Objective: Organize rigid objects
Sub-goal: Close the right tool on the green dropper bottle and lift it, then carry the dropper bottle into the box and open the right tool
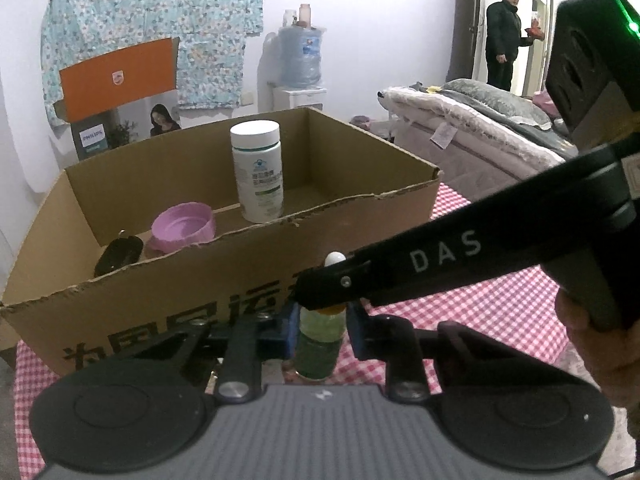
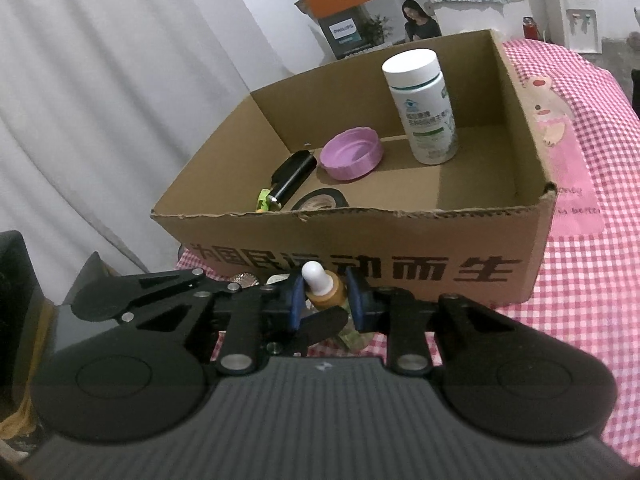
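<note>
My left gripper [image 1: 320, 330] and right gripper [image 2: 326, 300] both clamp one dropper bottle [image 1: 320, 344], near the cardboard box [image 2: 360, 240]. Inside: one white bottle [image 2: 424, 108], one purple lid [image 2: 352, 154], perhaps a tape roll [image 2: 320, 200], half hidden.

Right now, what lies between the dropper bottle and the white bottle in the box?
The box's near wall, then bare box floor, clearest in the right wrist view. Dropper bottle; white bottle.

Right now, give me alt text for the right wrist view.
The right gripper is shut on a small dropper bottle on a pink checked tablecloth. Behind it, an open cardboard box holds a white pill bottle, a purple lid and a black cylinder.
</note>
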The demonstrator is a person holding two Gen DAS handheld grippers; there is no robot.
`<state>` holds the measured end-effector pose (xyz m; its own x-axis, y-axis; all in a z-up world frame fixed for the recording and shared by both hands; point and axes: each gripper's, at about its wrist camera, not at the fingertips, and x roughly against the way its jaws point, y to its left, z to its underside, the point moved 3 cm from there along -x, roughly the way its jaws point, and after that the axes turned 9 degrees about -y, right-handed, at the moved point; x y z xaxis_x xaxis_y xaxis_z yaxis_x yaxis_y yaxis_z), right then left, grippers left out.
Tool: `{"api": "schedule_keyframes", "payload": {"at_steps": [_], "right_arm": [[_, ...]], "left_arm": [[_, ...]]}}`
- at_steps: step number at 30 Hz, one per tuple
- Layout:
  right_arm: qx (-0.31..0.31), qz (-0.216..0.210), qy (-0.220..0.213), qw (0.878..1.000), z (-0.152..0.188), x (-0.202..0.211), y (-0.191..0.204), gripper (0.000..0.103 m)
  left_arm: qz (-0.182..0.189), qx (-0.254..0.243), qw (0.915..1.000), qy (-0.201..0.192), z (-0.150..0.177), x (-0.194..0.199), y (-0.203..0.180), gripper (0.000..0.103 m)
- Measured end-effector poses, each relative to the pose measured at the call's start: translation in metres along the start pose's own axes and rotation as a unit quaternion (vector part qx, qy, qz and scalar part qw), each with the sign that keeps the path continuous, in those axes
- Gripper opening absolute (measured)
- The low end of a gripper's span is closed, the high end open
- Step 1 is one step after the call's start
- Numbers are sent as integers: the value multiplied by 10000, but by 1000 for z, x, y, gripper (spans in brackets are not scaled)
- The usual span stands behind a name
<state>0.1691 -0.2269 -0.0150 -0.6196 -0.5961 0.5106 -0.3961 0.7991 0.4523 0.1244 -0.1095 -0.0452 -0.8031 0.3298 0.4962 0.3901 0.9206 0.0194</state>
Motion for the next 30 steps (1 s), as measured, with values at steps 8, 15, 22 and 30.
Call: {"api": "schedule_keyframes", "payload": {"at_steps": [8, 15, 22, 30], "right_arm": [[58, 150, -20, 9999, 4, 12, -5, 21], [20, 344, -24, 9994, 9, 29, -12, 21], [-14, 488, -70, 9988, 13, 44, -18, 21], [-115, 422, -62, 9990, 18, 47, -23, 22]], "left_arm": [[171, 156, 9997, 7, -1, -1, -10, 26], [415, 237, 9989, 23, -1, -1, -23, 26], [564, 185, 9982, 17, -1, -2, -37, 26], [540, -76, 9985, -80, 4, 2, -46, 36]]}}
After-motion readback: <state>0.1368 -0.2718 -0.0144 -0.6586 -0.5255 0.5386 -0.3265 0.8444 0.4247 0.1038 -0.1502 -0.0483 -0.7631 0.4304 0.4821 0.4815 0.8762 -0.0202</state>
